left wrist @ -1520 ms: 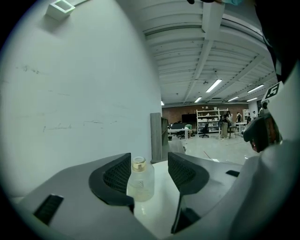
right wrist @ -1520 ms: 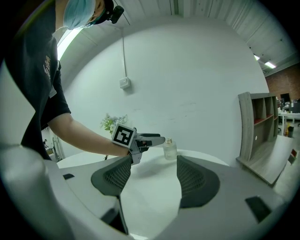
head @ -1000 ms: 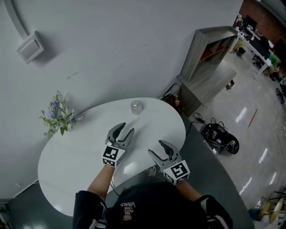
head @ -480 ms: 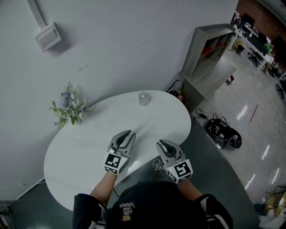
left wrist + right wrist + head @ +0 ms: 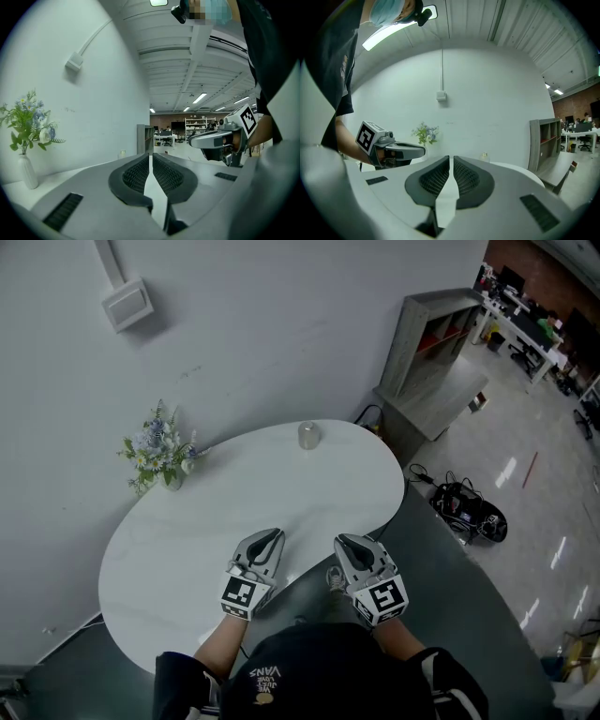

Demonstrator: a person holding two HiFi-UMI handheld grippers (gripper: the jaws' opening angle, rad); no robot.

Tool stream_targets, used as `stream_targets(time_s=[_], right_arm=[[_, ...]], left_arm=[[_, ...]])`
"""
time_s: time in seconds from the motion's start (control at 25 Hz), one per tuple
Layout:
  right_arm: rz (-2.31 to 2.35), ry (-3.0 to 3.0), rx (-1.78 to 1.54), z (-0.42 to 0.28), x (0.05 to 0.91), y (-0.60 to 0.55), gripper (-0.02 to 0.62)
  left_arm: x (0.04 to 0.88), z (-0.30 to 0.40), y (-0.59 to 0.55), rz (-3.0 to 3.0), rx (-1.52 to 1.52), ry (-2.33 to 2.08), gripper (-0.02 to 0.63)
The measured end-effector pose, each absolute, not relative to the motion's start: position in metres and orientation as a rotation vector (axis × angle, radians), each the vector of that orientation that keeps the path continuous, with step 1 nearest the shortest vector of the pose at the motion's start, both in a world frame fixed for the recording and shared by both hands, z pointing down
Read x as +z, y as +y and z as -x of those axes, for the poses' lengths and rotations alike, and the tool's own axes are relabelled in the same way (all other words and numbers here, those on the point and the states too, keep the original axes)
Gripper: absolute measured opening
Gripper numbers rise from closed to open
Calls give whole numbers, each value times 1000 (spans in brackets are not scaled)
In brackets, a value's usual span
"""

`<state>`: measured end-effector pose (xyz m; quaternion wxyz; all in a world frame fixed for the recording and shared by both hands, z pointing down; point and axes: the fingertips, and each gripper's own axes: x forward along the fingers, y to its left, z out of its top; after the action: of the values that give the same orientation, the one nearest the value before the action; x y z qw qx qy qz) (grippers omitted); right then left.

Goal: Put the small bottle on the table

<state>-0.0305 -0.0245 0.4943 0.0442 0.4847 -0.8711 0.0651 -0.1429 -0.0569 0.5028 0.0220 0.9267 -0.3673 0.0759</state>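
A small clear bottle (image 5: 307,435) stands upright at the far edge of the white oval table (image 5: 206,512); it also shows faintly past the right jaws as the small bottle (image 5: 483,156). My left gripper (image 5: 266,541) hovers over the table's near edge, its jaws closing to a thin slit with nothing between them (image 5: 151,157). My right gripper (image 5: 352,546) hangs beside it, just off the table's near rim, shut and empty (image 5: 451,159). Both are well short of the bottle.
A vase of blue and white flowers (image 5: 159,448) stands at the table's far left by the wall. A grey shelf unit (image 5: 436,343) stands to the right, and a dark bag with cables (image 5: 466,512) lies on the floor.
Both grippers have gone from wide open to jaws together, and they have drawn back toward the table's near edge. The bottle has stayed in place.
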Motion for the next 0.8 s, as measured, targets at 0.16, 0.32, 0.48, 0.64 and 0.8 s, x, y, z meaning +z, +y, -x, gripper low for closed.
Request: stream_targets(time_s=[0.16, 0.32, 0.48, 0.64, 0.8], right_arm=[[-1500, -2655, 198, 41, 494, -9, 57], [-1510, -2649, 202, 50, 497, 6, 57], [-1524, -2638, 210, 54, 499, 19, 57], [-1524, -2632, 213, 61, 500, 33, 57], [-1517, -2625, 218, 64, 501, 45, 57]], left_arm=[[502, 156, -38, -2872, 235, -1130, 29], [502, 163, -18, -2868, 232, -1112, 20], [502, 170, 0, -2853, 228, -1109, 20], [506, 183, 14, -2810, 245, -1134, 20], [509, 192, 26, -2796, 267, -1167, 20]])
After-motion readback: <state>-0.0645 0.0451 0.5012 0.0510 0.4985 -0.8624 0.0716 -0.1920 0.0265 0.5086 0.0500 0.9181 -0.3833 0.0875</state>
